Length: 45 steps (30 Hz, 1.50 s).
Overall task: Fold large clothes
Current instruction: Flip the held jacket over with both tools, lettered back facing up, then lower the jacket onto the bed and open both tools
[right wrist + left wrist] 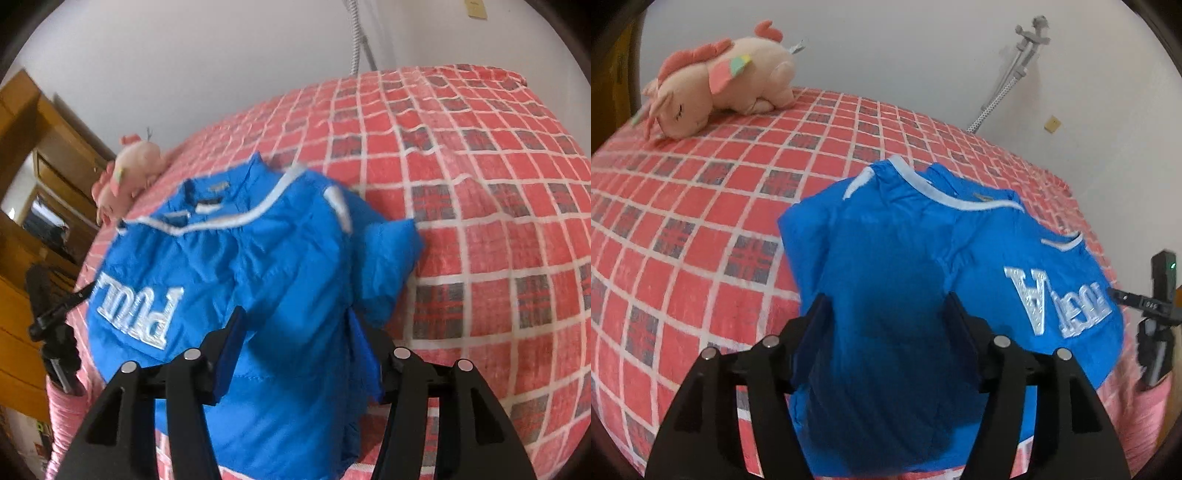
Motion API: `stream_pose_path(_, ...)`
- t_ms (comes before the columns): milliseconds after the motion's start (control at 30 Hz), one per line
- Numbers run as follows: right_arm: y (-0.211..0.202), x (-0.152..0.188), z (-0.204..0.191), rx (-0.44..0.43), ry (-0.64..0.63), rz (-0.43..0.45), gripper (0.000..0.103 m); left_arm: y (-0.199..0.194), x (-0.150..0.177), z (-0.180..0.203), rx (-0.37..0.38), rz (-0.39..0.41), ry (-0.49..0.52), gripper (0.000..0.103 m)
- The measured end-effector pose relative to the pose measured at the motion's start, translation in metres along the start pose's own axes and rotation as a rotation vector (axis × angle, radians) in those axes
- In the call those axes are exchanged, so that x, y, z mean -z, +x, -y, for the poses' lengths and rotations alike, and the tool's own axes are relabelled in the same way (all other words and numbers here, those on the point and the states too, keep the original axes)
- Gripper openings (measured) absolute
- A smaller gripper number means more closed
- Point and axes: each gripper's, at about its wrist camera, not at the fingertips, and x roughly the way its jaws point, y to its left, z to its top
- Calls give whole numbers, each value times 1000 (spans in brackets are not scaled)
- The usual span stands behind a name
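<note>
1. The left gripper (886, 306) hangs over the near left part of the blue jacket (905, 258), its jaws spread wide with nothing between them.
2. The jacket lies on the red checked bedspread (701, 206), collar toward the wall, silver lettering (1056, 302) facing up, and both sleeves look already tucked in.
3. It looks padded, light and soft, with a slick shell; I judge it will slide easily and spring back from a crease.
4. The best hold is probably the near hem, pinched deep through all layers at both corners.
5. The right gripper (295, 325) hovers over the near right part, jaws likewise apart and empty.
6. A pink plush toy (716, 85) rests well apart from the jacket, near the wall.
</note>
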Motion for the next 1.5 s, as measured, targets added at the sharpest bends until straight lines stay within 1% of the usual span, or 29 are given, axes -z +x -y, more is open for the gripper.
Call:
stream_pose_path(33,0,2,-2,31,-15,7,38,2,2,5,-24,4,14,51)
stream_pose_path(67,0,3,-6,49,-34,19,23,2,3,8,-24,4,21,35)
stream_pose_path(100,-2,3,-8,41,-36,32,13,3,4,13,-30,7,28,28)
stream_pose_path(133,-5,3,-9,41,-35,43,11,3,5,16,-43,18,35,17)
stream_pose_path(167,-9,2,-11,46,-37,59,8,0,5,21,-55,39,50,10)
stream_pose_path(233,-21,-1,-16,56,-47,108,7,-10,2,30,-88,99,63,8)
stream_pose_path(300,-35,-8,-19,43,-44,156,6,-23,-5,33,-85,162,55,7)
stream_pose_path(400,-51,-29,-16,-6,0,225,6,-39,-28,41,-56,250,50,7)
stream_pose_path(433,-52,-36,-16,-3,5,246,6,-41,-34,44,-63,276,59,7)
stream_pose_path(500,-47,-49,-13,25,18,276,6,-39,-47,50,-101,327,77,7)
stream_pose_path(533,-41,-55,-11,34,27,279,6,-34,-53,53,-114,338,81,7)
stream_pose_path(600,-21,-65,-3,52,47,266,6,-16,-65,49,-125,320,64,7)
stream_pose_path(633,-10,-68,2,56,59,248,6,2,-70,42,-130,276,39,8)
stream_pose_path(667,1,-69,7,58,75,228,6,11,-71,38,-131,249,28,8)
stream_pose_path(700,11,-69,14,62,89,207,6,29,-71,30,-141,198,10,9)
stream_pose_path(733,26,-68,21,75,109,181,6,45,-69,23,-159,155,-3,11)
stream_pose_path(767,39,-66,27,72,127,158,7,64,-65,15,-170,105,-13,16)
stream_pose_path(800,51,-62,32,67,145,133,10,73,-61,11,-171,84,-7,19)
stream_pose_path(833,60,-58,36,60,153,127,12,79,-58,8,-171,76,4,21)
stream_pose_path(900,67,-50,37,59,138,154,13,84,-50,11,-189,85,47,22)
stream_pose_path(967,68,-46,35,79,127,164,13,86,-47,14,-214,90,68,22)
stream_pose_path(1033,68,-45,32,96,124,166,13,87,-44,14,-221,99,64,22)
stream_pose_path(1167,65,-40,29,101,129,187,15,86,-41,8,-202,102,32,25)
stream_pose_path(1233,58,-39,27,111,135,198,17,83,-41,9,-197,107,24,25)
stream_pose_path(1300,42,-34,22,137,153,217,27,76,-42,9,-206,107,8,29)
stream_pose_path(1333,32,-30,17,138,159,232,29,66,-42,9,-218,116,-21,32)
stream_pose_path(1400,14,-27,3,148,142,267,30,46,-41,13,-211,161,-67,32)
stream_pose_path(1433,8,-27,-5,169,131,276,30,36,-40,20,-212,181,-72,33)
stream_pose_path(1500,-2,-25,-33,228,91,307,31,23,-39,38,-222,208,-60,35)
